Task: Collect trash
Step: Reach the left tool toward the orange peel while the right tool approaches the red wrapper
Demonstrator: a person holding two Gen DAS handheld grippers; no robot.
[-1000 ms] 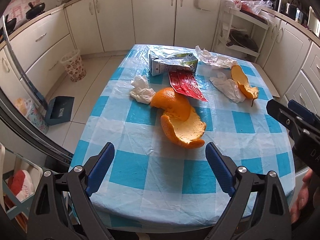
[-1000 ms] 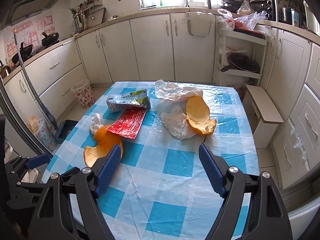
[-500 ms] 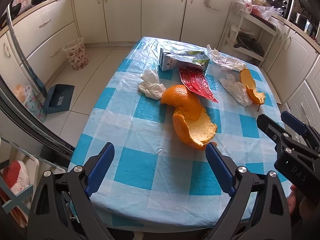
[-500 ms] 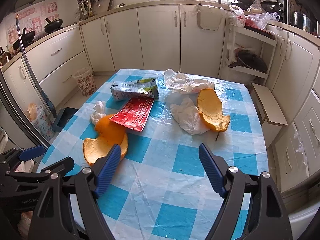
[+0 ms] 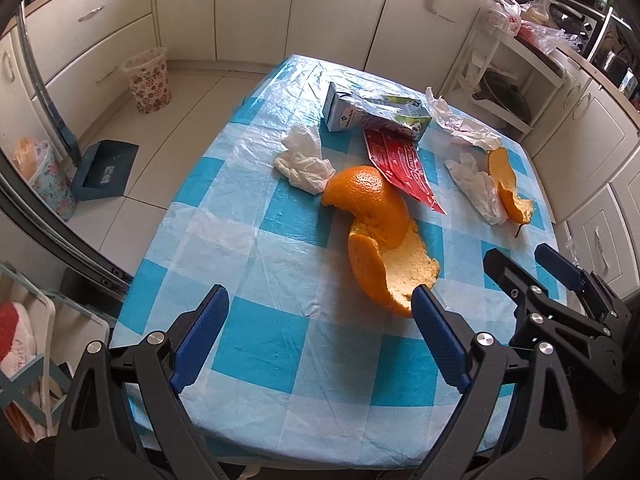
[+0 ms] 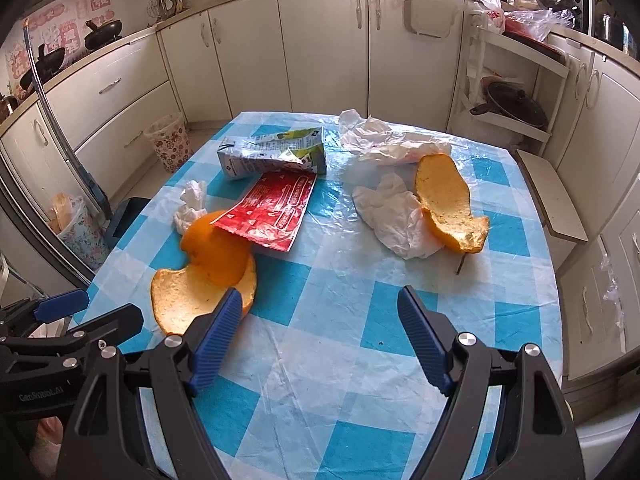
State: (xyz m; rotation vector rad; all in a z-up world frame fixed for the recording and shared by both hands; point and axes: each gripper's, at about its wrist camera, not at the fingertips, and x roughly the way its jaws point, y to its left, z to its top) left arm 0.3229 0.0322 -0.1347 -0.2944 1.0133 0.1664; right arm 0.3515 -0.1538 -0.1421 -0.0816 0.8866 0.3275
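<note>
At one o'clock from my left tongs point(image 5: 316, 312), both wide open and empty, lies the big orange peel point(image 5: 384, 236), long axis toward twelve; my right tongs point(image 6: 320, 312) see it at ten, so left is better lined up.

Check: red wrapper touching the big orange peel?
Touching. Right wrist view shows the red wrapper lying with its near corner on top of the big orange peel, no gap; the left wrist view agrees.

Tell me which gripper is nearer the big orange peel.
Left. The left gripper hangs open just short of the big orange peel, one fingertip at its near edge. The right gripper, open too, sits off to the peel's side over bare cloth.
</note>
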